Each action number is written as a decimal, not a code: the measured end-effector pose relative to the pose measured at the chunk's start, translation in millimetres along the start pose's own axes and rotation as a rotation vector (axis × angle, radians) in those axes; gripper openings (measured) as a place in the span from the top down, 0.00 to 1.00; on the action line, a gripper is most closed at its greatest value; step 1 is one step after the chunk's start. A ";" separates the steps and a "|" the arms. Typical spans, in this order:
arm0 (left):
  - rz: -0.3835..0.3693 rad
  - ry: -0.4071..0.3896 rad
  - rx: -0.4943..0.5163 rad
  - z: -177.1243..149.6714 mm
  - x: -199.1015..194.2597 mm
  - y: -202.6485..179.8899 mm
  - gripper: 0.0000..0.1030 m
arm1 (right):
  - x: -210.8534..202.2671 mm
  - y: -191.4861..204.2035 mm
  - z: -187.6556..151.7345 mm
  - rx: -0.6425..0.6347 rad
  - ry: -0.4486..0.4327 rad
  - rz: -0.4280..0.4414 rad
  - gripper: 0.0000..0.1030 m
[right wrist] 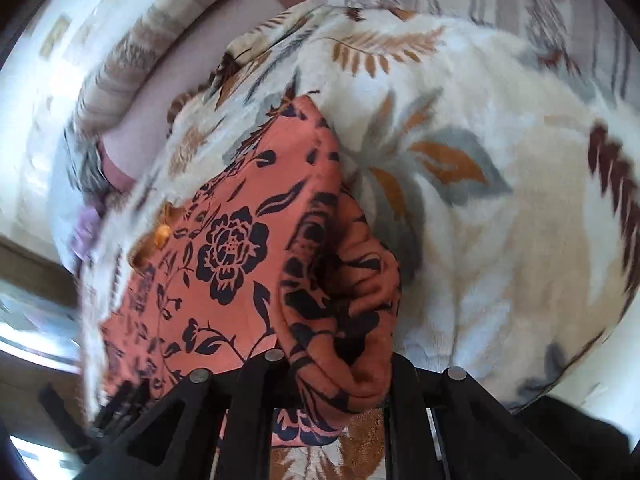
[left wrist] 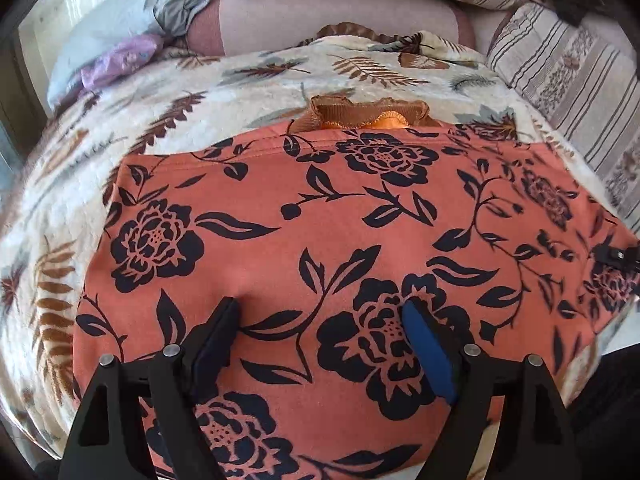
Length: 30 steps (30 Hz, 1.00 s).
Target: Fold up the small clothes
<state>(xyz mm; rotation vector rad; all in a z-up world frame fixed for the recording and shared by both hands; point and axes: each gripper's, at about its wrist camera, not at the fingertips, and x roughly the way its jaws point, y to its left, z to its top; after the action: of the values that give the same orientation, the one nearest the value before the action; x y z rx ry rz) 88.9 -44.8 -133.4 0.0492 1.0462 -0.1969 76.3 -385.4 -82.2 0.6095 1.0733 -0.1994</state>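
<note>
Folding is barely starting — the right gripper is pinching a bunched edge of the garment, the left gripper resting spread wide on the flat cloth — nothing gripped.

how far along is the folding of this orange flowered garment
Early on. Done: the orange floral garment lies spread flat on the leaf-print blanket. In hand: the right gripper is shut on a bunched edge of it, lifted off the blanket, while the left gripper rests open on the cloth, pinning it. Left: carry that edge across, then the remaining folds.
</note>
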 end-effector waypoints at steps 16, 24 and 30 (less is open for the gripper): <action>-0.025 -0.224 -0.756 -71.2 -58.0 230.4 0.23 | 68.0 285.4 -171.2 -0.827 0.063 -0.033 0.90; -0.075 -0.312 -0.735 -67.0 -71.5 238.4 0.22 | -30.0 344.0 -134.3 -0.754 -0.114 0.170 0.90; -0.112 -0.313 -0.782 -72.7 -70.5 255.4 0.22 | 74.7 350.9 -211.0 -0.850 0.156 0.066 0.84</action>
<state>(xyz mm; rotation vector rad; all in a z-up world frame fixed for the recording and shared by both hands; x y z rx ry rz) 39.8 225.4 -122.6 -0.7265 0.7550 0.1115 105.0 29.7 -87.8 -0.1108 1.1641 0.3617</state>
